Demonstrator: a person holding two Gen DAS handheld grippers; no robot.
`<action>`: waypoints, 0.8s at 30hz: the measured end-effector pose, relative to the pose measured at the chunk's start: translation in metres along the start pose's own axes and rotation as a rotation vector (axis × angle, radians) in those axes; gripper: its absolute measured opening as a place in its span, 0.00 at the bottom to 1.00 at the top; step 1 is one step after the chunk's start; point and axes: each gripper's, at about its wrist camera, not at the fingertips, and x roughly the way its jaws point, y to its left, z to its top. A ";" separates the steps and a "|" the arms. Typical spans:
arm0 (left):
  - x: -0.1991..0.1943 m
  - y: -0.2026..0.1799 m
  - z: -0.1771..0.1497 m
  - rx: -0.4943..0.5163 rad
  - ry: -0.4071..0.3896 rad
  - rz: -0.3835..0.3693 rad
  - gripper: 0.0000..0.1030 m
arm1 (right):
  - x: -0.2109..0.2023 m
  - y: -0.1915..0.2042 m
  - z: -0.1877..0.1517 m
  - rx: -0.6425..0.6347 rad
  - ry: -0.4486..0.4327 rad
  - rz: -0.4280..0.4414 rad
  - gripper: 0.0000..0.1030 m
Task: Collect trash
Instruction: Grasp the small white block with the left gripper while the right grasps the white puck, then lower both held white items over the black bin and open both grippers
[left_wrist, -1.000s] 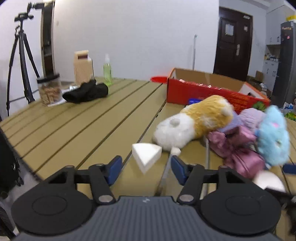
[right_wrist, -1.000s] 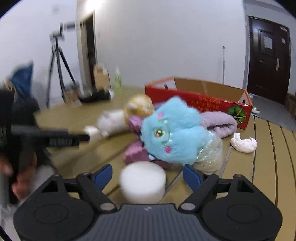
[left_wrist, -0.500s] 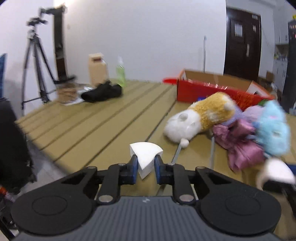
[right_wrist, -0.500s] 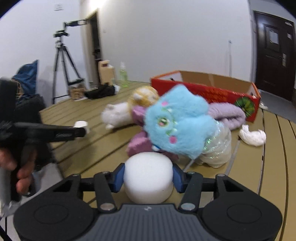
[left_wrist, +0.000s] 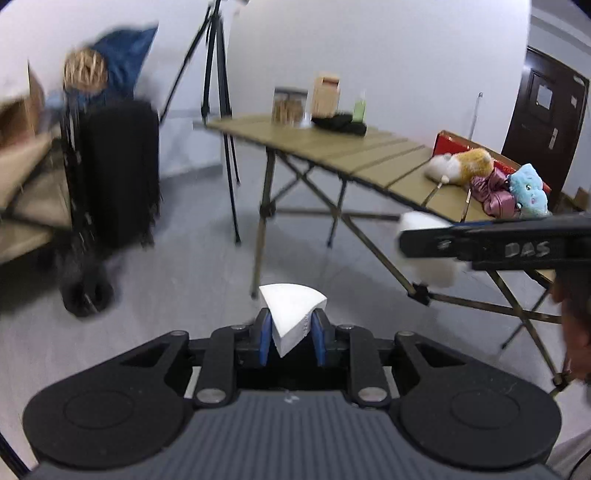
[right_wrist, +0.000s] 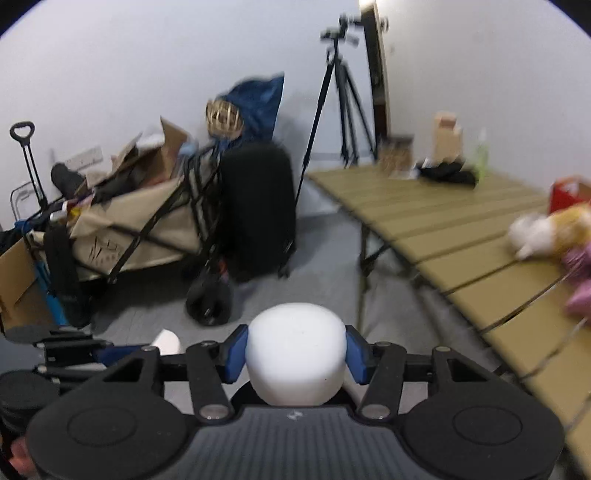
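The bench (left_wrist: 369, 155) is now to the right of both grippers and the open grey floor (left_wrist: 192, 273) is ahead of them; earlier they were over the bench top. "DAS" is written on the right gripper (right_wrist: 295, 352), which pinches a round white foam piece (right_wrist: 295, 360). The left gripper (left_wrist: 290, 338) pinches a white foam wedge (left_wrist: 291, 310), its jaws opening a little.

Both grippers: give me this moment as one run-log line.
left gripper: jaws easing open, pads on white foam wedge | right gripper: shut on round white foam block | both off the table, over floor
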 end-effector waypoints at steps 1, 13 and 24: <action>0.007 0.005 0.001 -0.027 0.040 -0.006 0.24 | 0.012 0.002 -0.001 0.019 0.027 0.006 0.52; 0.190 0.029 -0.021 -0.028 0.566 0.005 0.52 | 0.192 -0.033 -0.064 0.214 0.451 -0.052 0.64; 0.208 0.037 -0.031 -0.015 0.655 0.101 0.74 | 0.238 -0.042 -0.090 0.221 0.618 -0.084 0.77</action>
